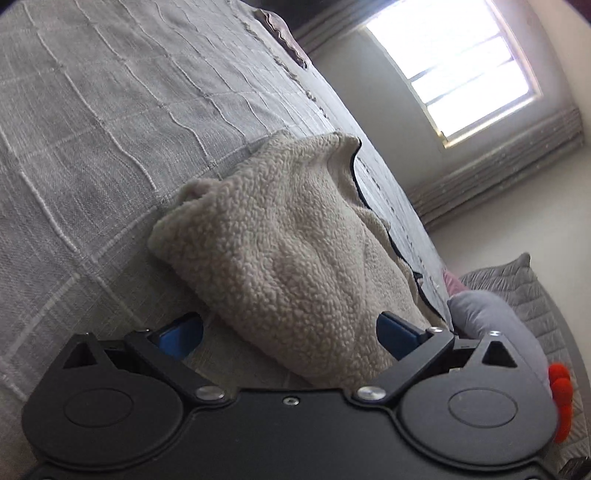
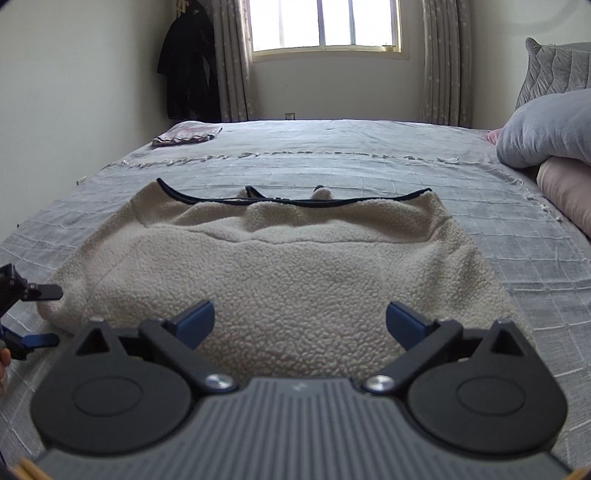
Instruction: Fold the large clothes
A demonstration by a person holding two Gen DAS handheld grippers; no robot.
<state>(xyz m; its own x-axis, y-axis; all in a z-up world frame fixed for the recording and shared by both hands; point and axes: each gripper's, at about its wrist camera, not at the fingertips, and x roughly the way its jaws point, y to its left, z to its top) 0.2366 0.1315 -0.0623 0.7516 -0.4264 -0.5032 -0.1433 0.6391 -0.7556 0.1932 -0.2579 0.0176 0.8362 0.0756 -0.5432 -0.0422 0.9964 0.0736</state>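
Observation:
A cream fleece garment (image 2: pixel 295 258) with dark trim lies spread flat on the grey checked bedspread (image 2: pixel 535 266). My right gripper (image 2: pixel 301 317) hovers over its near edge, jaws wide open, with nothing pressed between the blue pads. At the left edge of the right wrist view my left gripper (image 2: pixel 48 315) is rolled on its side, one finger above and one below the garment's near left corner. In the left wrist view that corner of the fleece (image 1: pixel 280 251) bulges between the open fingers of the left gripper (image 1: pixel 291 332), and neither pad presses on it.
Grey and pink pillows (image 2: pixel 546 129) are piled at the bed's right side. A folded pinkish cloth (image 2: pixel 188 133) lies at the far left corner. A dark coat (image 2: pixel 188 66) hangs beside the curtained window (image 2: pixel 325 22). A grey cushion (image 1: pixel 491 325) sits near the left gripper.

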